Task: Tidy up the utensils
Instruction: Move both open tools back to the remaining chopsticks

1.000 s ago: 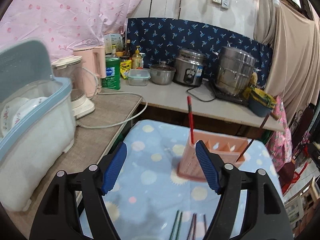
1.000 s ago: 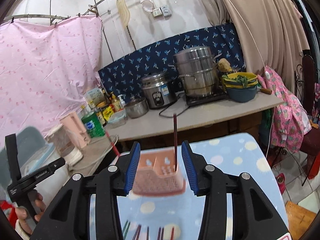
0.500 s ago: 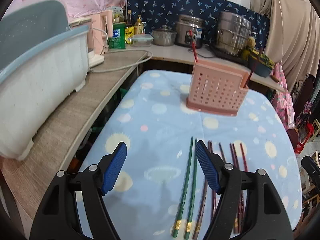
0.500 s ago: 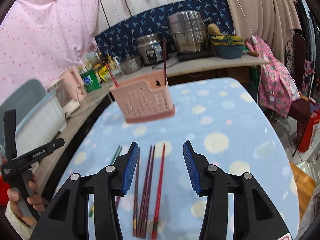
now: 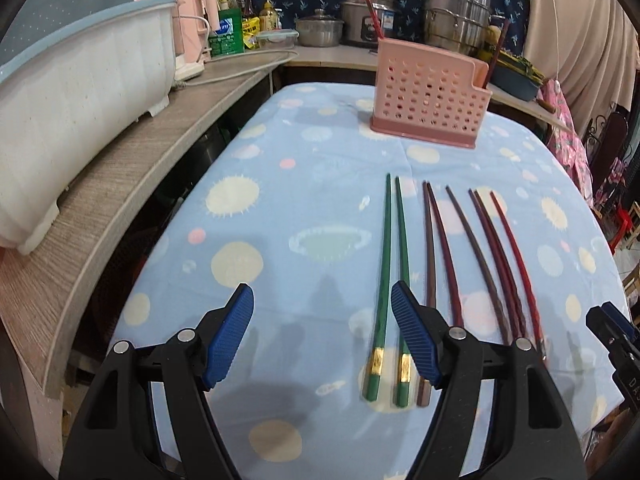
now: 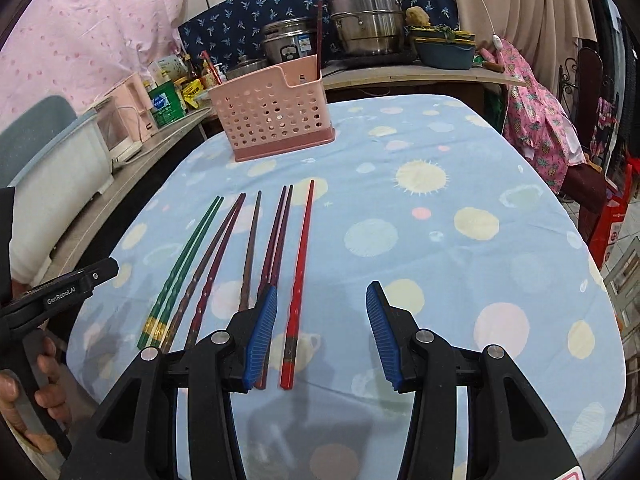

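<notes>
Several chopsticks lie side by side on the blue dotted tablecloth (image 5: 280,200): a green pair (image 5: 386,248) (image 6: 188,248), several dark maroon ones (image 5: 480,252) (image 6: 248,240) and a bright red one (image 6: 301,264). A pink perforated utensil holder (image 5: 430,98) (image 6: 274,118) stands at the table's far end with two chopsticks upright in it. My left gripper (image 5: 322,336) is open and empty, just left of the green pair's near ends. My right gripper (image 6: 322,332) is open and empty, with the red chopstick's near end between its fingers.
A wooden counter (image 5: 112,184) runs along the left with a white and blue dish rack (image 5: 72,80), a pink kettle (image 5: 196,36) and a cable. Pots and a rice cooker (image 6: 288,46) stand on the far counter. The table edge drops off at right.
Both grippers have pulled back from the holder and tilted down over the near part of the table, so the chopsticks on the cloth now lie close in front. Both stay open.
</notes>
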A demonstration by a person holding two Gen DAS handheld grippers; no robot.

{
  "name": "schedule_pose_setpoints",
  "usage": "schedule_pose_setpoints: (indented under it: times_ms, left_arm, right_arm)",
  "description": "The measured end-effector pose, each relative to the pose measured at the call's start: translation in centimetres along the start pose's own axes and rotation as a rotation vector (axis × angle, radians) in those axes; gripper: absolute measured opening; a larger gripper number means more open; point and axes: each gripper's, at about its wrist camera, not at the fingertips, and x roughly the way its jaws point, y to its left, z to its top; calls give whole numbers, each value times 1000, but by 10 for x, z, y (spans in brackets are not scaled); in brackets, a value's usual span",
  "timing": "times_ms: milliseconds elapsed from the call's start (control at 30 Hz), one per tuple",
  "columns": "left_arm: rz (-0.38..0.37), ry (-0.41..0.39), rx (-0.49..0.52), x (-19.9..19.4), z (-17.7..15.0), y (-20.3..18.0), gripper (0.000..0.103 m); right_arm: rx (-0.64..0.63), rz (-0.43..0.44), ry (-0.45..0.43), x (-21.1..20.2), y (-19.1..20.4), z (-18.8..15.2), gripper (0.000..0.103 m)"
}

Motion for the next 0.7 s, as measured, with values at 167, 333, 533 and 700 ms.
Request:
schedule_pose_setpoints:
  times_ms: [167, 333, 533, 700]
  left_arm:
    - [-6, 35, 1, 8, -18, 3, 68]
    - [-22, 67, -8, 14, -31, 7, 68]
    - [-27, 88, 3, 18, -40, 5, 67]
    - [-31, 100, 7, 21, -43, 3, 66]
  right_arm:
    - [-16, -2, 18, 6, 8, -11, 46]
    - [-42, -8, 38, 14, 17, -20, 43]
    - [-62, -10, 56, 19, 24, -26, 32]
    - [-74, -14, 67, 22, 26, -29, 26]
